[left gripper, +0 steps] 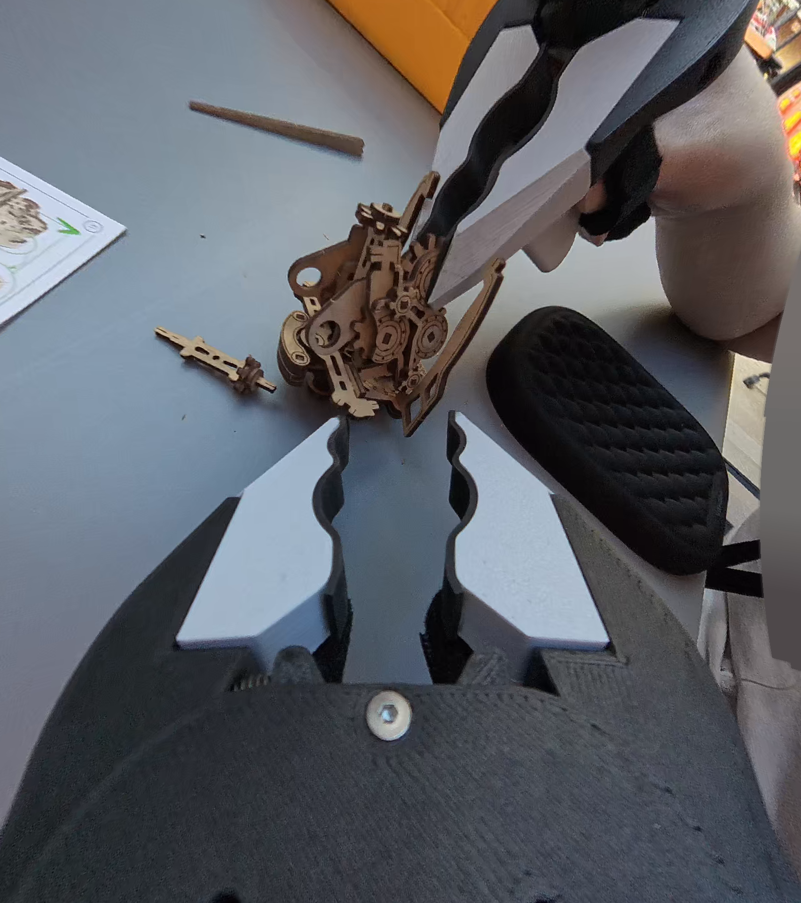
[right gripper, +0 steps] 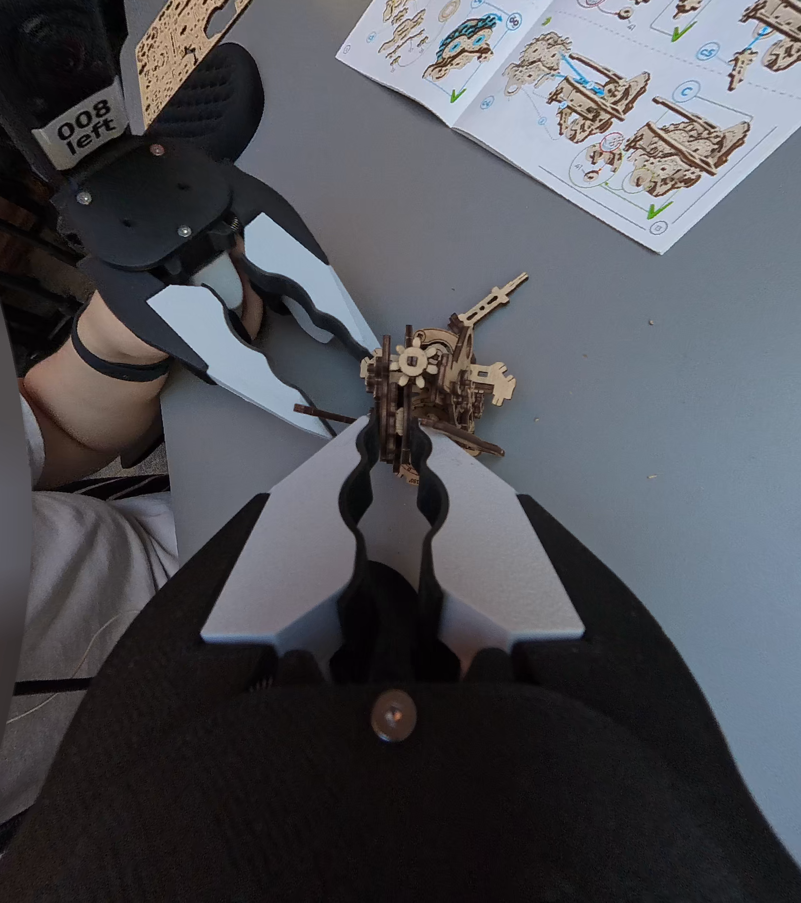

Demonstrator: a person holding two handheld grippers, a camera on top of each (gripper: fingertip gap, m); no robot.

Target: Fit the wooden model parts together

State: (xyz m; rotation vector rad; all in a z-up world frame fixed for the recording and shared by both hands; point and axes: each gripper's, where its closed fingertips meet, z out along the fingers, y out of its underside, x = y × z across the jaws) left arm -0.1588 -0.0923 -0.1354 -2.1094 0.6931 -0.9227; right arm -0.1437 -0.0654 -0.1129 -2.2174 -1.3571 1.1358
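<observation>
A part-built wooden model [left gripper: 369, 322] of gears and plates stands tilted on the grey table [left gripper: 95, 488]. My right gripper [right gripper: 396, 440] is shut on the model's upright plates [right gripper: 437, 381] from above; it also shows in the left wrist view [left gripper: 432, 281], coming down from the upper right. My left gripper [left gripper: 397, 422] is open and empty, its tips just short of the model's lower edge; in the right wrist view it [right gripper: 347, 391] sits left of the model. A small wooden axle with a gear [left gripper: 215, 359] lies loose to the model's left, also seen beyond the model [right gripper: 491, 298].
A dark wooden stick [left gripper: 276, 128] lies farther back. An instruction booklet [right gripper: 584, 97] lies open on the table [left gripper: 8, 234]. A black padded armrest [left gripper: 608, 440] is at the right edge. A wooden parts sheet [right gripper: 179, 49] lies behind my left gripper. Something orange [left gripper: 413, 39] lies at the back. One gripper's finger ends stand about 4 cm off the other's. The dark wooden stick [left gripper: 276, 128] is about 15 cm from my right fingertips.
</observation>
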